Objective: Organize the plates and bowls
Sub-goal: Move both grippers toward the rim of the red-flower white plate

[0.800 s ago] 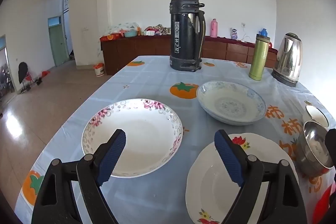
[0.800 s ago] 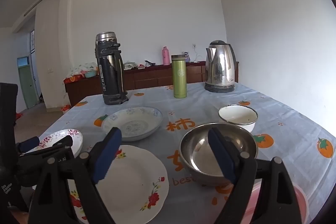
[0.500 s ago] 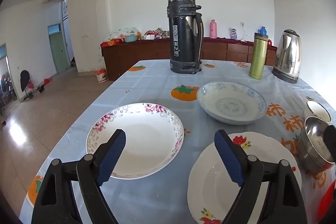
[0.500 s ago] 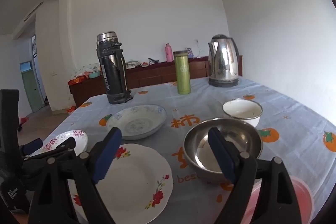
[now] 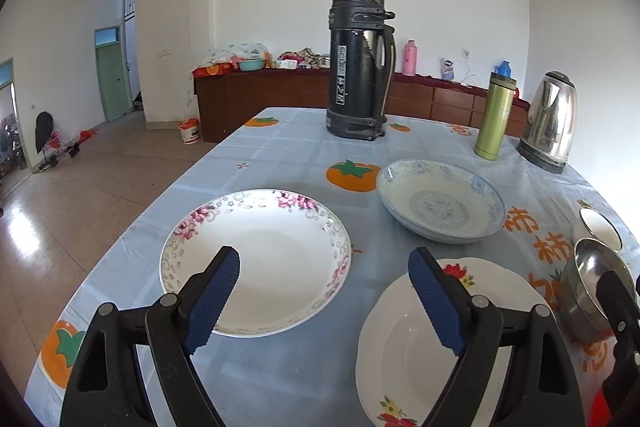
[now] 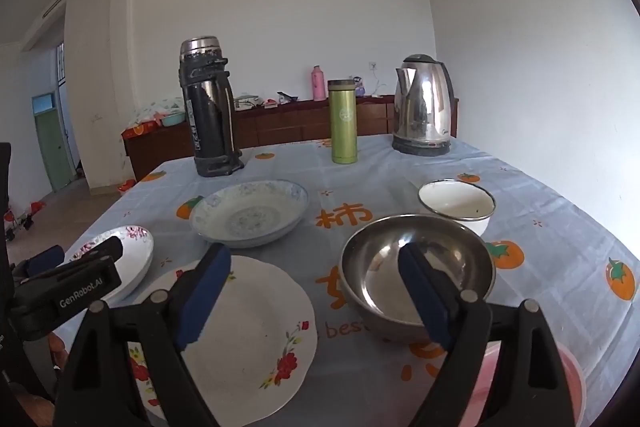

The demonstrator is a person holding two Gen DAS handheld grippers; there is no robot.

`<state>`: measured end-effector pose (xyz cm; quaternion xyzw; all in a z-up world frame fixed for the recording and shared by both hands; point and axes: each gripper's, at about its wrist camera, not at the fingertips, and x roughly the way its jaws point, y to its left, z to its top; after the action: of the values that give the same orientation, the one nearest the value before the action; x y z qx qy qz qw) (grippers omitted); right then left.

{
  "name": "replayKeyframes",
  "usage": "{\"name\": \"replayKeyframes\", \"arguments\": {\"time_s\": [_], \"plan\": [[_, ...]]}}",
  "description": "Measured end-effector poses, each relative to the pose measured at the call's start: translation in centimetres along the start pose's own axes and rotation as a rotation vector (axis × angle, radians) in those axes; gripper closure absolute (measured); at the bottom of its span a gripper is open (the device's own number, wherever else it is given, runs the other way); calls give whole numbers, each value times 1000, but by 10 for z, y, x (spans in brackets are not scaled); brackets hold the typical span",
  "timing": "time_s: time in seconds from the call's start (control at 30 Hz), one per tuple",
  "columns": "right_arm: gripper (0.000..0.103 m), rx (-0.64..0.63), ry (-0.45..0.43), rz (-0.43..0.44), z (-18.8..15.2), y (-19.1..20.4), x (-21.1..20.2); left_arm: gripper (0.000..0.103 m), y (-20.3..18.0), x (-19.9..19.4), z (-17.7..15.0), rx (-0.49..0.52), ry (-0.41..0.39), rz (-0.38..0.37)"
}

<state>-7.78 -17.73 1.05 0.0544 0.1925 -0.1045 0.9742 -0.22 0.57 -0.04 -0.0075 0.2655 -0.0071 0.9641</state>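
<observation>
On the blue tablecloth lie a pink-flowered plate [image 5: 256,259] [image 6: 132,251], a red-flowered plate [image 5: 404,351] [image 6: 256,331] and a blue-patterned plate [image 5: 440,203] [image 6: 250,215]. A steel bowl [image 6: 416,263] [image 5: 588,291] and a white enamel bowl [image 6: 456,203] [image 5: 600,227] stand to the right. My left gripper [image 5: 324,291] hovers open above the gap between the two flowered plates, holding nothing. My right gripper [image 6: 316,291] hangs open over the red-flowered plate and the steel bowl, also with nothing in it.
A tall black thermos [image 5: 358,63] [image 6: 210,107], a green flask [image 5: 494,117] [image 6: 343,123] and a steel kettle [image 5: 550,123] [image 6: 424,111] stand at the table's far side. A pink dish [image 6: 560,379] lies near the front right. The table's left edge [image 5: 160,195] drops to the floor.
Both grippers have risen and drawn back a little, so the dishes sit lower and smaller in view. Both stay open and nothing on the table has moved.
</observation>
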Motion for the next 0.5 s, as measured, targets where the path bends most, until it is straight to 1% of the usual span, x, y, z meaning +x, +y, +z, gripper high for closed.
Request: {"name": "replayKeyframes", "arguments": {"time_s": [0.2, 0.5], "plan": [[14, 3, 6, 0, 0, -2, 1, 15, -4, 1, -2, 23, 6, -4], [12, 11, -11, 0, 1, -3, -2, 15, -7, 0, -2, 42, 9, -7]]}}
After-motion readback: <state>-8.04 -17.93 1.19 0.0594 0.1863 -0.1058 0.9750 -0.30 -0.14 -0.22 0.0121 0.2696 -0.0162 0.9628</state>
